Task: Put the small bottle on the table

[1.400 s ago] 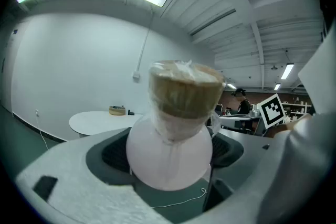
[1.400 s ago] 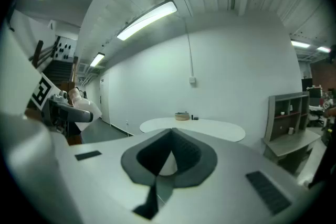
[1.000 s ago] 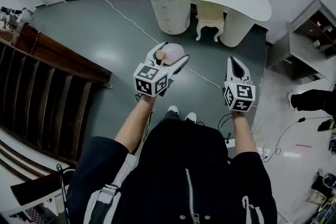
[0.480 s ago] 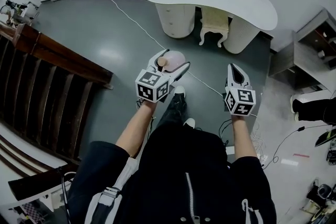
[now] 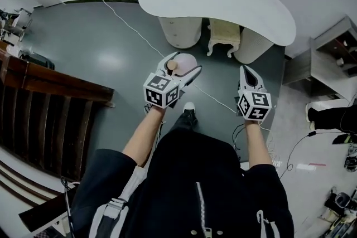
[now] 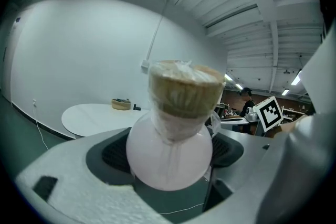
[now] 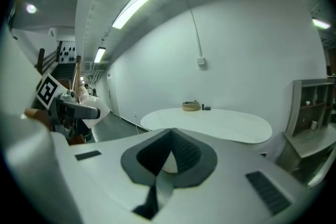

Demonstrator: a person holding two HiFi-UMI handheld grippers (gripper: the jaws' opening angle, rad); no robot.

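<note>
We hold the left gripper (image 5: 182,62) with its jaws spread wide and pressed on either side of the small bottle (image 6: 169,153), whose round pale pink belly fills the space between the dark pads, neck pointing up. The right gripper (image 5: 249,72) is empty, its jaws drawn together at the tips. The bottle hangs in the air over the grey floor (image 5: 106,53), well apart from the white curved table (image 5: 223,0) ahead of us. The left gripper view alone shows the stopper (image 6: 184,91), a tan plug wrapped in clear film, along with the right gripper's marker cube off to the side. The head view alone shows both our forearms, the white cable (image 5: 131,22) trailing across the floor, the pale stool (image 5: 225,33) tucked under the table and the dark wooden railing (image 5: 50,86) on our left. In the right gripper view the table top is bare but for a shallow basket (image 7: 191,106) and a small dark item (image 7: 207,108) just beside it at the far edge, and a grey shelf unit (image 7: 310,113) stands to the right.
</note>
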